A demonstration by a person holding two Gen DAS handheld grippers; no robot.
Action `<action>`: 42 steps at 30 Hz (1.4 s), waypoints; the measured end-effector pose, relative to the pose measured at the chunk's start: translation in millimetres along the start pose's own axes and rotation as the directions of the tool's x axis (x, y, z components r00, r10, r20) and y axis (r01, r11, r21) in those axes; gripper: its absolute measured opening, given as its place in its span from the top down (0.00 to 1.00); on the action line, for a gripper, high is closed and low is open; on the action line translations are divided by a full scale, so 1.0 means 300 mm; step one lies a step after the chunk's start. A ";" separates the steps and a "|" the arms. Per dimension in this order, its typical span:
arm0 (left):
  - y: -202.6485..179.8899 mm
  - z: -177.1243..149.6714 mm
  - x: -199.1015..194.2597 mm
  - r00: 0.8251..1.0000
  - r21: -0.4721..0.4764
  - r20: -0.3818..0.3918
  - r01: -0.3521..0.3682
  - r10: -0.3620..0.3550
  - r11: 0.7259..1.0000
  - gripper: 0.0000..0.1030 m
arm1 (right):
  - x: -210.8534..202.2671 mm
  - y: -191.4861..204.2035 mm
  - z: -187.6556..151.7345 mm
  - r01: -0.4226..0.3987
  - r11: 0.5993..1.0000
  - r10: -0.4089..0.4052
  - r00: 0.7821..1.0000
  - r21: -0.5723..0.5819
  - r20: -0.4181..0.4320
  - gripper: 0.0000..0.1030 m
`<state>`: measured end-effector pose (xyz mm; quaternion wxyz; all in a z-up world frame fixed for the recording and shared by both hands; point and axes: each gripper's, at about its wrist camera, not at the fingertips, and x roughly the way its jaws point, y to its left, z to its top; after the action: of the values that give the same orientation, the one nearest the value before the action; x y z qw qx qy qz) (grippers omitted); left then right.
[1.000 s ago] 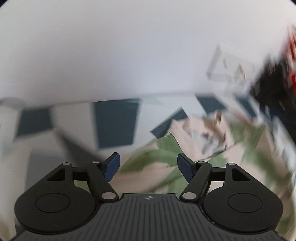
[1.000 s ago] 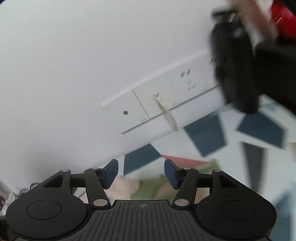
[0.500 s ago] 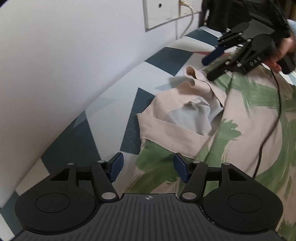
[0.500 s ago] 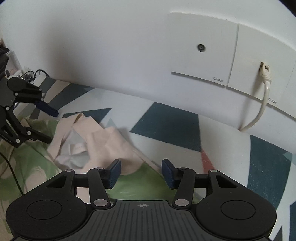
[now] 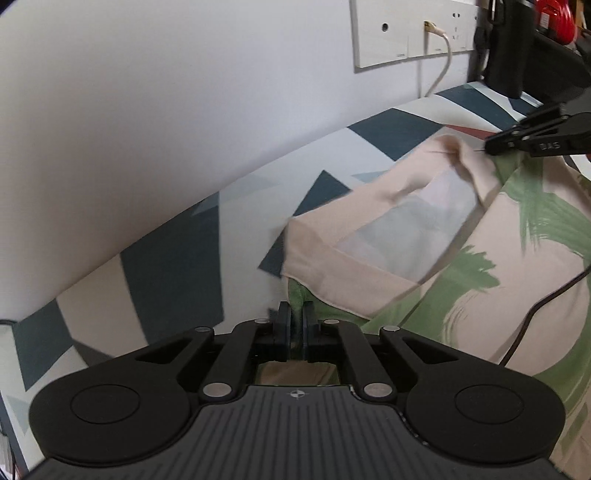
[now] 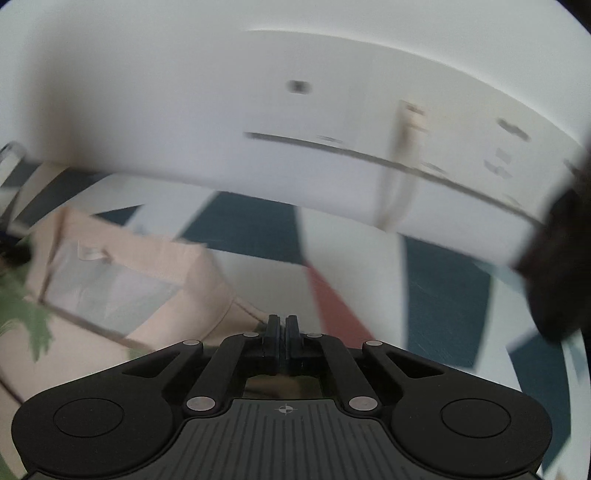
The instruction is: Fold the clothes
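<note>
The garment (image 5: 424, 236), pale pink with green brush strokes and a grey inner lining, lies on a surface covered by a cloth (image 5: 173, 258) patterned in white, dark teal and red shapes. In the left wrist view it fills the area from the centre out to 3 o'clock, its collar edge turned back to show the lining.

The left gripper (image 5: 295, 325) has its fingers (image 5: 283, 321) pressed together on a green fold at the garment's near edge, at 6 o'clock. The right gripper (image 5: 495, 144) shows at 2 o'clock in that view, its black tip at the far corner of the collar; whether it touches the fabric there is hard to tell from this side. A black cable (image 5: 535, 306) runs over the garment at 3 o'clock.

The right wrist view is blurred. There the right gripper's fingers (image 6: 274, 332) are closed, pinching a pink edge of the garment (image 6: 122, 266), which spreads toward 9 o'clock.

Behind stands a white wall (image 5: 147, 92) with a socket plate (image 5: 406, 33) at 1 o'clock and a cord (image 5: 443, 62) plugged into it.
</note>
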<state>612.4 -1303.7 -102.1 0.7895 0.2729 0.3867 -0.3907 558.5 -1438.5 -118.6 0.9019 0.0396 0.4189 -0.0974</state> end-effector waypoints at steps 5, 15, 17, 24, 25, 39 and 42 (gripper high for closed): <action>0.010 0.017 0.018 1.000 -0.023 0.017 -0.017 0.017 1.000 0.85 | 0.007 0.002 -0.006 0.046 0.998 -0.046 0.999 0.033 0.004 0.98; 0.246 -0.110 -0.113 0.999 -0.184 0.018 -0.024 0.028 0.983 0.47 | -0.042 0.099 0.120 -0.265 0.933 0.236 0.961 0.242 0.142 0.78; 0.274 -0.150 -0.116 0.999 -0.208 0.005 -0.035 0.037 0.977 0.47 | 0.008 0.189 0.155 -0.346 0.904 0.323 0.938 0.250 0.128 0.76; 0.319 -0.263 -0.117 1.000 -0.298 -0.005 -0.031 0.031 0.954 0.65 | 0.214 0.466 0.220 -0.352 0.920 0.356 0.934 0.175 0.004 0.72; 0.305 -0.262 -0.121 0.999 -0.276 -0.002 -0.034 0.035 0.960 0.72 | 0.219 0.489 0.222 -0.343 0.927 0.347 0.938 0.151 0.002 0.73; 0.284 -0.295 -0.140 0.985 -0.315 -0.037 -0.172 0.169 0.933 0.92 | 0.161 0.537 0.214 -0.288 0.956 0.284 0.956 0.057 0.066 0.73; 0.282 -0.299 -0.149 0.976 -0.311 -0.062 -0.216 0.207 0.925 0.92 | 0.169 0.634 0.183 -0.257 0.963 0.261 0.964 -0.077 0.046 0.69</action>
<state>628.9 -1173.6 -104.0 0.8550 0.1884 0.4236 -0.2325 671.2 -1268.2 -123.7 0.9191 0.0594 0.3879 0.0354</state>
